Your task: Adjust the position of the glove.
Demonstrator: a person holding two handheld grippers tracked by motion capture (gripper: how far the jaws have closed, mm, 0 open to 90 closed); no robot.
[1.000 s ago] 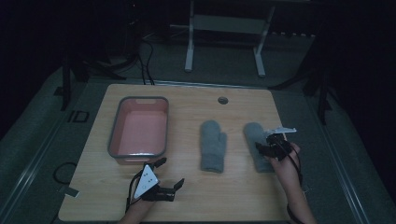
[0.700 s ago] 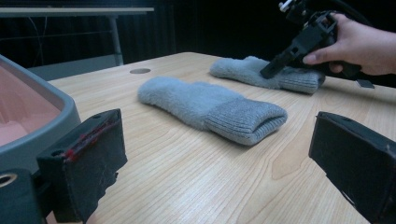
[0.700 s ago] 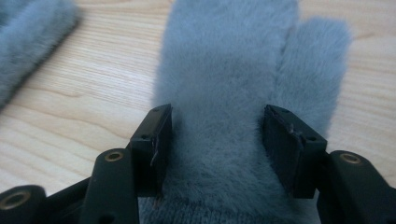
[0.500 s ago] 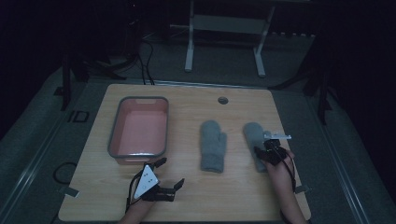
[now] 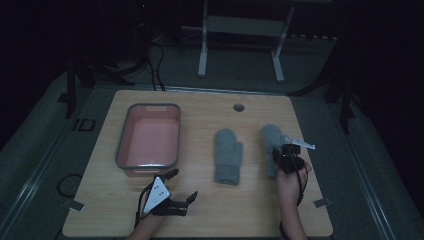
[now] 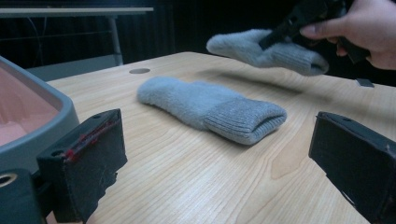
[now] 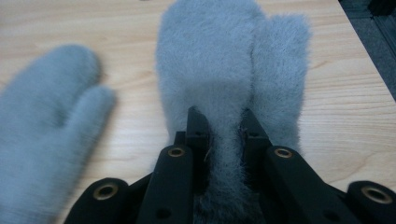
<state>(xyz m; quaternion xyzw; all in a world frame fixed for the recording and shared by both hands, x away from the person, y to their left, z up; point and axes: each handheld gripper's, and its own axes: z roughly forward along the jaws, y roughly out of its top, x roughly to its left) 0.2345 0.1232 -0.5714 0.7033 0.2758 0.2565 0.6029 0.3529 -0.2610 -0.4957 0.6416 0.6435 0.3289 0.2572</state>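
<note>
Two grey mittens are on the wooden table. The left mitten (image 5: 227, 157) (image 6: 210, 105) (image 7: 46, 116) lies flat near the middle. My right gripper (image 5: 278, 154) (image 7: 223, 123) (image 6: 280, 32) has just been closing and is shut on a fold of the right mitten (image 5: 270, 134) (image 7: 229, 60) near its cuff. In the left gripper view that mitten (image 6: 261, 49) hangs slightly above the table. My left gripper (image 5: 182, 184) (image 6: 219, 154) rests open near the front edge, with nothing between its jaws.
A grey tray with a pink inside (image 5: 120, 150) (image 6: 60, 112) stands at the left, just beyond the left gripper. A small round hole (image 5: 238, 107) sits near the table's far edge. A metal stand (image 5: 240, 25) is on the floor behind.
The right gripper has shifted a little to the left over the right mitten's cuff end and its jaws have closed on the wool. The left gripper has stayed put.
</note>
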